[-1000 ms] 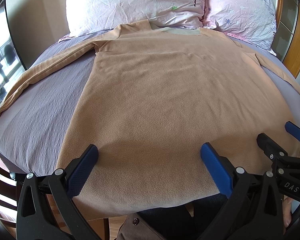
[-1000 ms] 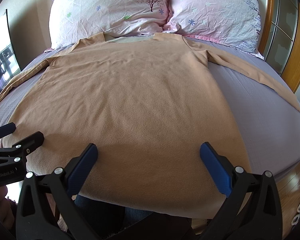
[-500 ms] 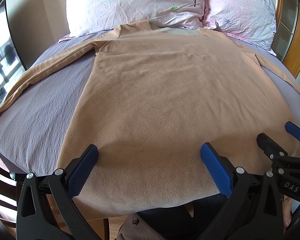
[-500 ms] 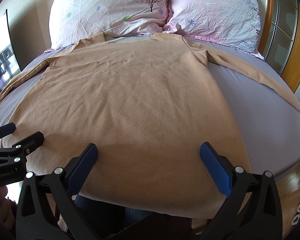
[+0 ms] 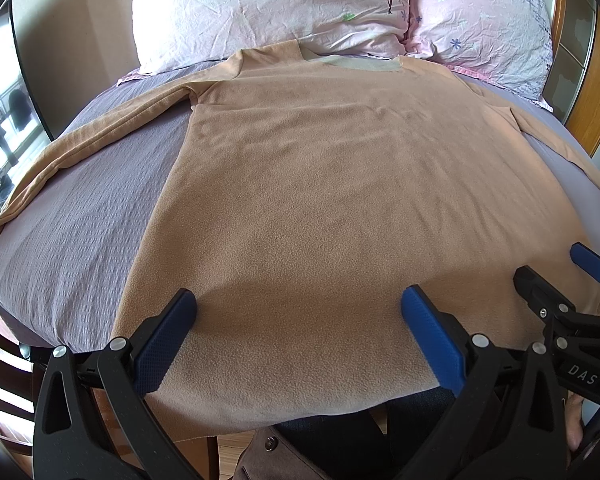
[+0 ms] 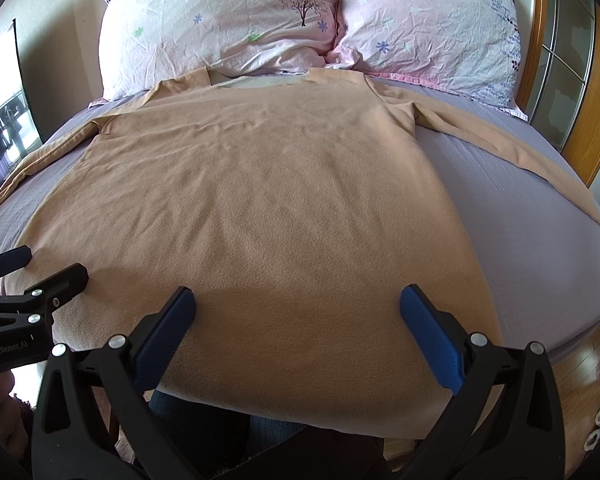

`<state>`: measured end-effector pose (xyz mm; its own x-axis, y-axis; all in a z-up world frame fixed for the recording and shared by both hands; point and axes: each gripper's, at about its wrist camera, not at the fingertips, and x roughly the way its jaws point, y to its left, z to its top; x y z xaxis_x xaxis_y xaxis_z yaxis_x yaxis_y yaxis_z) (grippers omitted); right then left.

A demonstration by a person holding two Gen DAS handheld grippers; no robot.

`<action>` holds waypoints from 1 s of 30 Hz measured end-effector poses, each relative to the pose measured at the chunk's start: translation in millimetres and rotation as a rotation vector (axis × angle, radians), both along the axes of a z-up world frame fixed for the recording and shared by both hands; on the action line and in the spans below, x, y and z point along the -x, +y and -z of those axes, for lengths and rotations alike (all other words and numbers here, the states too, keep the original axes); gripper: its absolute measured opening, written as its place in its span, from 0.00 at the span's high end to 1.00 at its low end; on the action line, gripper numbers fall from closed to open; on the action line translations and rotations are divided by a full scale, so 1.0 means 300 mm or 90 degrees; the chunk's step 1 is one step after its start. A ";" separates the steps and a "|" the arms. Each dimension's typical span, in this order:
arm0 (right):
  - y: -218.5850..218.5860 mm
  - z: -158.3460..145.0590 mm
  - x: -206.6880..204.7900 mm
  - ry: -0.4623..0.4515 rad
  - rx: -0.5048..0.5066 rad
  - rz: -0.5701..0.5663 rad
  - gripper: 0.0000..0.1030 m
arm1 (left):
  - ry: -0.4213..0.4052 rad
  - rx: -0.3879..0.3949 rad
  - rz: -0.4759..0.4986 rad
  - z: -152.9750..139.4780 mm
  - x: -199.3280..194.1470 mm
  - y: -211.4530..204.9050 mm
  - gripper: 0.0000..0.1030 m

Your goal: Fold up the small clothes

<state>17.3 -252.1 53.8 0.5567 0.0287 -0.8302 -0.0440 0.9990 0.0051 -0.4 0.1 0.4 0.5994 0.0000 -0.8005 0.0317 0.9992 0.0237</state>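
I see both left tongs [image 5: 298, 336] and right tongs [image 6: 298, 334] spread above the flat tan fleece long-sleeved shirt [image 5: 340, 200] on the lilac bed [image 5: 80, 220].

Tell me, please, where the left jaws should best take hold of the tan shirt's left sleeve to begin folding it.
Probably at the cuff end of the left sleeve, coming from the bed's outer left side. The sleeve lies flat and stretched diagonally away from the tan shirt, so its free end lifts easily and can swing across the body.

Tan shirt [image 5: 340, 184], lilac bedsheet [image 5: 80, 232], pink-and-white flowered pillows [image 6: 228, 20], blue-padded black tongs [image 5: 300, 320].
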 end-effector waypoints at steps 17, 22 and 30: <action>-1.260 -0.053 -0.202 -0.065 -0.360 0.590 0.56 | -0.072 0.101 0.032 -0.038 -0.025 0.091 0.01; -1.414 0.030 -0.238 -0.074 -0.427 0.678 0.61 | -0.111 0.105 0.026 -0.060 -0.060 0.129 0.01; -1.431 0.016 -0.370 -0.124 -0.400 0.678 0.95 | -0.187 0.204 -0.025 -0.091 -0.107 0.305 0.01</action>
<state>128.2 -681.5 49.2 0.6583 -0.1498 -0.7377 0.7300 0.3660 0.5772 31.8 91.5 27.9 0.8066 -0.1930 -0.5587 0.0314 0.9579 -0.2854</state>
